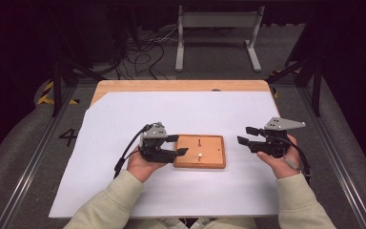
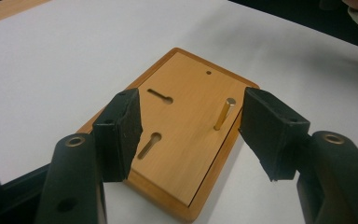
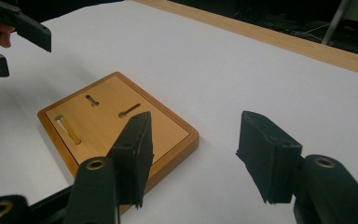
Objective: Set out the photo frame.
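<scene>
A flat wooden board (image 1: 209, 160) lies on the white sheet mid-table. It carries two keyhole slots (image 2: 161, 96) and one upright brass peg (image 2: 224, 113), which is also visible as the peg (image 3: 67, 128) in the right gripper view. My left gripper (image 1: 177, 145) is open at the board's left edge, its jaws spread above that end of the board (image 2: 186, 84) and holding nothing. My right gripper (image 1: 244, 135) is open and empty, a short way off the board's right side, with the board (image 3: 172, 126) ahead of its left jaw.
A white paper sheet (image 1: 181, 114) covers most of the wooden table (image 1: 171, 86). Beyond the far edge are floor cables (image 1: 143, 52) and a grey metal stand (image 1: 217, 21). Metal rails (image 1: 38, 152) run along both sides of the table.
</scene>
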{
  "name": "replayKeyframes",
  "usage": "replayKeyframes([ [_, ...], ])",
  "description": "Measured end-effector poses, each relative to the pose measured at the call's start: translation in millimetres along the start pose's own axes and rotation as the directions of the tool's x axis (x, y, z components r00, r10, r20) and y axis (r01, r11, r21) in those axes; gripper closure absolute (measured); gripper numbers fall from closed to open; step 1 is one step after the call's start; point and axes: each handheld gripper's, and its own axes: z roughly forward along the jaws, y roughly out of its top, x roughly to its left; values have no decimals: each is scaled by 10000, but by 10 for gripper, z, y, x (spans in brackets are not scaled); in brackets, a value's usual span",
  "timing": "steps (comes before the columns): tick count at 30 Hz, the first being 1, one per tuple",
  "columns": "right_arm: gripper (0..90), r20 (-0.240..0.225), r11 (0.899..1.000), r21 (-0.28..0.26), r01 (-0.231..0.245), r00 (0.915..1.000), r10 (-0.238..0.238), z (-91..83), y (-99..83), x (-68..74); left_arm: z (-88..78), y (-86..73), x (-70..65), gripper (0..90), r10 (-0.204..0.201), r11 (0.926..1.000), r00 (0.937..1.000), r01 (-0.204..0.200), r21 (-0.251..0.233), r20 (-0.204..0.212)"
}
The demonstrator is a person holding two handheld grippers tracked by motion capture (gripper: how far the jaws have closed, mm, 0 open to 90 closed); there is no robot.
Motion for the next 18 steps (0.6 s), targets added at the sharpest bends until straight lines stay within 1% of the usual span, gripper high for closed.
replayKeyframes([
  [1,453,0,10000,-5,-2,10000,2,0,-1,-2,30,13,-10,388,25,10000,10000,-25,27,59],
  [2,453,0,10000,-5,-2,10000,2,0,-1,-2,76,27,-31,388,-62,9999,10000,61,118,77],
  [3,453,-1,10000,-1,-8,10000,8,0,-2,-2,107,34,-43,374,-67,9998,9999,65,195,90],
  [4,453,-14,10000,-1,9,10000,-9,1,-4,-2,141,39,-63,374,-18,9998,9999,14,218,152],
  [8,453,-39,10000,10,-4,10000,4,7,-11,-4,243,64,-133,391,57,9998,9996,-62,165,283],
  [9,453,-39,10000,10,-4,10000,4,7,-11,-4,243,64,-133,396,57,9998,9996,-62,165,283],
  [13,454,-63,10000,24,-41,10000,41,9,-16,-1,356,63,-170,413,264,9993,9987,-275,239,437],
  [17,455,-89,10000,29,-88,9999,88,12,-23,-6,459,36,-171,418,91,9990,9991,-108,425,419],
  [18,455,-106,10000,37,-81,9999,81,13,-24,-6,482,29,-176,419,138,9987,9991,-157,481,389],
])
